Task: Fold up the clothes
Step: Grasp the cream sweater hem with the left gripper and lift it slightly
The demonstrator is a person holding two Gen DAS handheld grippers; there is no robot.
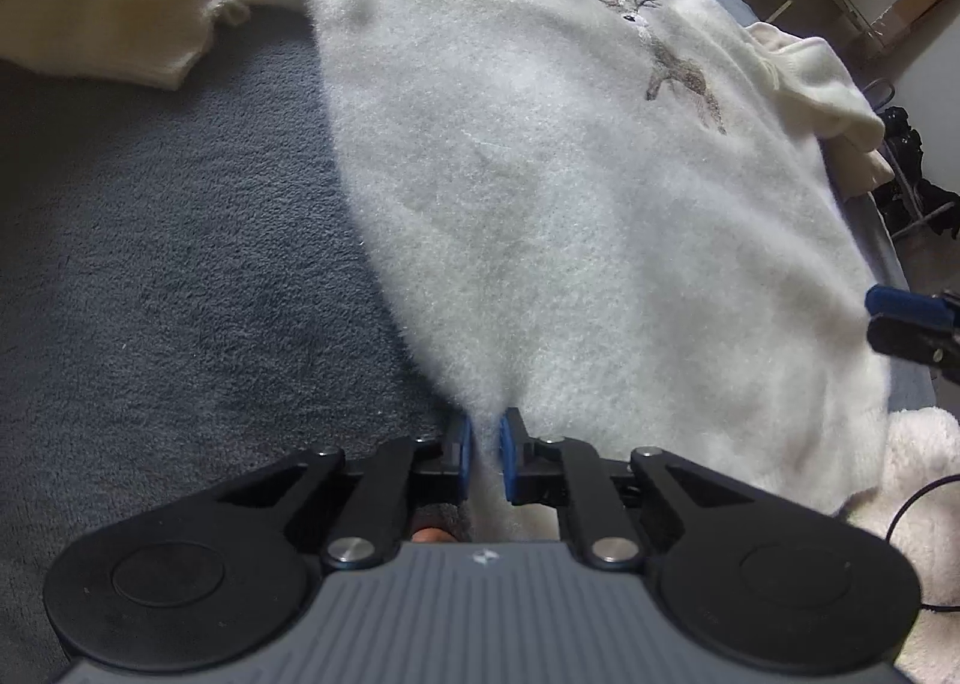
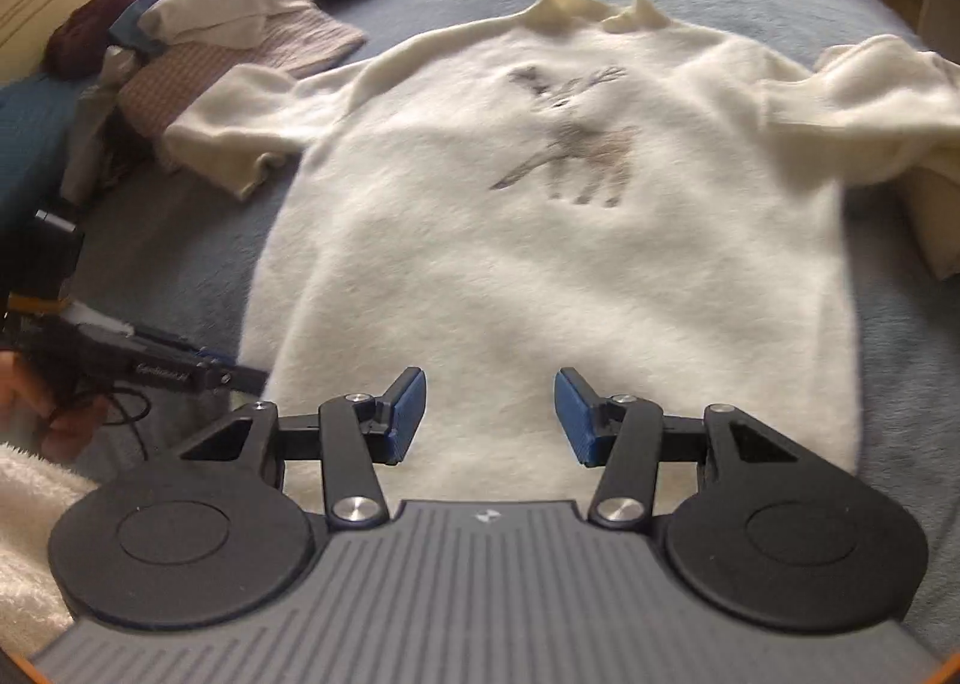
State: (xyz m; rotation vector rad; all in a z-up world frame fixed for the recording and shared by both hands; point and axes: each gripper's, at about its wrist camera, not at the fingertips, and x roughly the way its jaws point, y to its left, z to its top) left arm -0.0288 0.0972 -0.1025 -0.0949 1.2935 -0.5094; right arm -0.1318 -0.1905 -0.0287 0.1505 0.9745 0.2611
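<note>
Left gripper (image 1: 485, 453): fingers pinching the near hem of the white sweater (image 1: 540, 174). Right gripper (image 2: 490, 414): fingers spread over the hem, holding nothing. Sweater lies face-up on the grey bed (image 1: 150, 264), deer print (image 2: 570, 144) up. Farther back, prob. a pile of clothes (image 2: 228, 42).

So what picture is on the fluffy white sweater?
A grey-brown deer on the fluffy white sweater, clearest in the left wrist view.
</note>
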